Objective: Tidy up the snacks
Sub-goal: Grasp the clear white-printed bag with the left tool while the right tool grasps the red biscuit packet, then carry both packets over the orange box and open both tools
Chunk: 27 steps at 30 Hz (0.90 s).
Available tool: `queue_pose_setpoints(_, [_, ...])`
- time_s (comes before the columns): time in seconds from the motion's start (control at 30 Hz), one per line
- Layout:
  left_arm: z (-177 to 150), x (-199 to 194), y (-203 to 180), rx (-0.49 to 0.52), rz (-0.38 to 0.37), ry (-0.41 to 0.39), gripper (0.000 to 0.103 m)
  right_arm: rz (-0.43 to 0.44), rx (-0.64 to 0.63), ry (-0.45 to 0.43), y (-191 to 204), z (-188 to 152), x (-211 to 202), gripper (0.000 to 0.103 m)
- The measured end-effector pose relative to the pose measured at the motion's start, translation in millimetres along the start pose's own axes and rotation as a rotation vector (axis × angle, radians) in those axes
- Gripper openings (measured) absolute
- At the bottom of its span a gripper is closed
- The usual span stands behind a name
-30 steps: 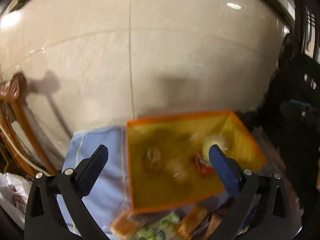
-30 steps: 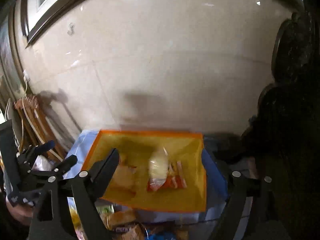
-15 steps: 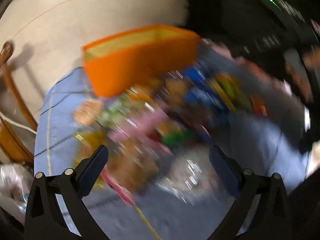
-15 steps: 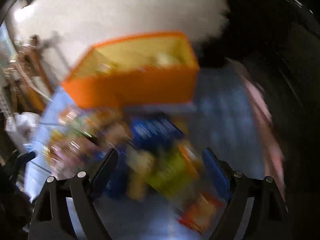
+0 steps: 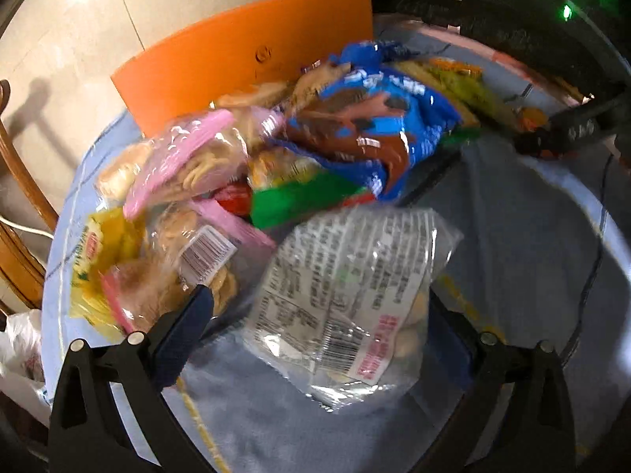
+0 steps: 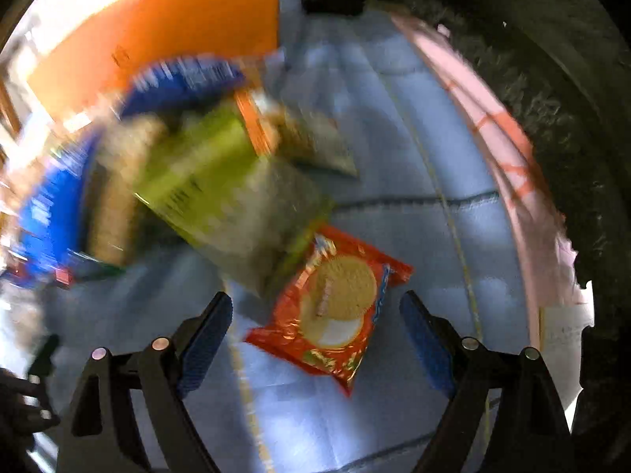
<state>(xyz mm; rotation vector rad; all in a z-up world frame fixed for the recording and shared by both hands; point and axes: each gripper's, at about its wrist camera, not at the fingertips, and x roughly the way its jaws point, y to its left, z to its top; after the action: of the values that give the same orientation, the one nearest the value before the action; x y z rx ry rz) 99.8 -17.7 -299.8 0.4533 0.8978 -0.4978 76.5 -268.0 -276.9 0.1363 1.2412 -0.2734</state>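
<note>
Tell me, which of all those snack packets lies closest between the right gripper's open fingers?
The red biscuit packet, lying alone on the blue cloth just ahead of the right gripper; the others are heaped farther off by the orange box.

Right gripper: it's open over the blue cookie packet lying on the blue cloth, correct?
Not quite. In the right wrist view the packet between the open right gripper's fingers is red-orange, not blue. It does lie on the blue cloth.
</note>
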Motion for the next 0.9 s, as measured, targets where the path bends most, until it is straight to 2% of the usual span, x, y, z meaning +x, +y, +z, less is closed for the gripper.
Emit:
queue_pose_setpoints(0.03, [-1, -3, 2, -0.014, -0.038, -0.008, 0.07, 0.045, 0.013, 0.017, -3, -1, 1, 0.07])
queue_pose_setpoints(0.07, [-1, -4, 3, -0.017, -0.056, -0.004, 0.06, 0.051, -0.006, 0.005, -3, -1, -5, 0.056])
queue_pose_setpoints(0.1, [-3, -7, 6, -0.03, -0.081, -0.011, 0.056, 0.057, -0.028, 0.004, -2, -1, -7, 0.054])
queue_pose_setpoints(0.13, [-4, -10, 10, -0.044, -0.113, -0.015, 0.051, 0.082, -0.042, 0.002, -3, -3, -11, 0.045])
queue_pose_setpoints(0.37, [-11, -34, 30, -0.131, -0.157, -0.049, 0.047, 0.111, -0.047, -0.043, -11, -7, -45, 0.044])
queue_pose_setpoints(0.53, [-9, -63, 43, -0.162, -0.163, -0.119, 0.047, 0.148, -0.049, -0.104, -14, -4, -82, 0.044])
queue_pose_setpoints(0.6, [-6, -76, 49, -0.175, -0.156, -0.152, 0.047, 0.173, -0.06, -0.136, -15, -17, -94, 0.043])
queue_pose_setpoints(0.9, [13, -108, 68, -0.218, -0.153, -0.225, 0.047, 0.256, -0.119, -0.263, 7, 4, -141, 0.043])
